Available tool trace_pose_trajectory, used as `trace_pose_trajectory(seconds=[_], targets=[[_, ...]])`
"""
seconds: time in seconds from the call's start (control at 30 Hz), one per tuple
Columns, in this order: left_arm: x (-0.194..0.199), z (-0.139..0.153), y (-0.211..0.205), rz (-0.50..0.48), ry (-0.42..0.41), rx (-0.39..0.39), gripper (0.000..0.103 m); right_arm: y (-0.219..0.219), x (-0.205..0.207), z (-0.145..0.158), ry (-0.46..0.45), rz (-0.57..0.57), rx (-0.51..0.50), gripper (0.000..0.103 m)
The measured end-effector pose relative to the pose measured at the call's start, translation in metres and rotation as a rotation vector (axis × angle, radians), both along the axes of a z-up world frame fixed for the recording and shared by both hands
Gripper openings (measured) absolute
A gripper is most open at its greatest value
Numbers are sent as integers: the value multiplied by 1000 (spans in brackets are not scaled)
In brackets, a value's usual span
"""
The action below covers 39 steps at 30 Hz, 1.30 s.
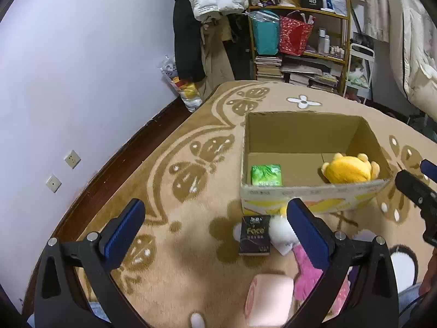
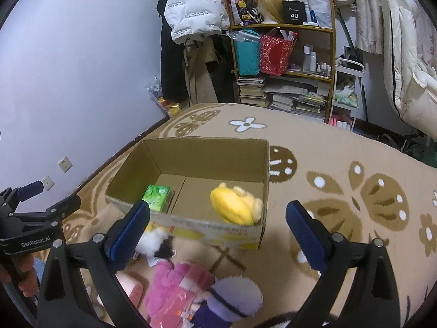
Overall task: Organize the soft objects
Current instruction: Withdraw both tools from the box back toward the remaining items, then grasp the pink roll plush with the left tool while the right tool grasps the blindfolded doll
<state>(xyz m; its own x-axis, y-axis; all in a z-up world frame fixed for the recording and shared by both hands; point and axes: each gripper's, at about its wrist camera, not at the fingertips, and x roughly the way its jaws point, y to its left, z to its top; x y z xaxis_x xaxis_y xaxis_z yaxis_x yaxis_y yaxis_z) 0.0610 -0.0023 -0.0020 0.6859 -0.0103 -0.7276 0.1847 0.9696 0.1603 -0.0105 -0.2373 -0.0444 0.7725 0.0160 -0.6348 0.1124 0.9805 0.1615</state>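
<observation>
A: Both jaw sets are seen wide apart and empty: left gripper [image 1: 215, 228], right gripper [image 2: 218, 227]. Pink plush [image 2: 174, 287] is noted on the rug [image 2: 341, 158], just before the cardboard box [image 2: 191, 222].

B: Plush is judged light, soft, compressible. A grip across the bulky middle is advised; loose edges are expected to slip.

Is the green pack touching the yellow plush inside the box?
Apart. The left wrist view shows the green pack at the box's left end and the yellow plush at its right end, with bare cardboard floor between them.
</observation>
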Motion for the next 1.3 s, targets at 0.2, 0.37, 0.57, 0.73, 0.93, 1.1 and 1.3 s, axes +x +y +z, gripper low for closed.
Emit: trace_pose_trajectory(seconds=[0.2,0.37,0.57,0.73,0.93,1.1,1.3], targets=[[-18,-4,-2,-17,48,-5,102,8,-18,-6,23,-2,8,103],[-28,-12,-2,-20,95,0,102,14,-28,-14,47,-10,20,103],[-32,-26,-2,-13,155,16,102,14,-37,-23,80,-22,33,103],[-29,-36,-2,-10,205,24,102,10,-38,-36,129,-44,60,103],[-23,-57,-5,-16,305,54,102,8,-32,-51,188,-57,67,96],[-21,-68,-8,-23,352,67,102,5,-28,-63,230,-69,77,90],[-16,-91,-14,-38,442,100,102,2,-19,-82,312,-80,100,85]])
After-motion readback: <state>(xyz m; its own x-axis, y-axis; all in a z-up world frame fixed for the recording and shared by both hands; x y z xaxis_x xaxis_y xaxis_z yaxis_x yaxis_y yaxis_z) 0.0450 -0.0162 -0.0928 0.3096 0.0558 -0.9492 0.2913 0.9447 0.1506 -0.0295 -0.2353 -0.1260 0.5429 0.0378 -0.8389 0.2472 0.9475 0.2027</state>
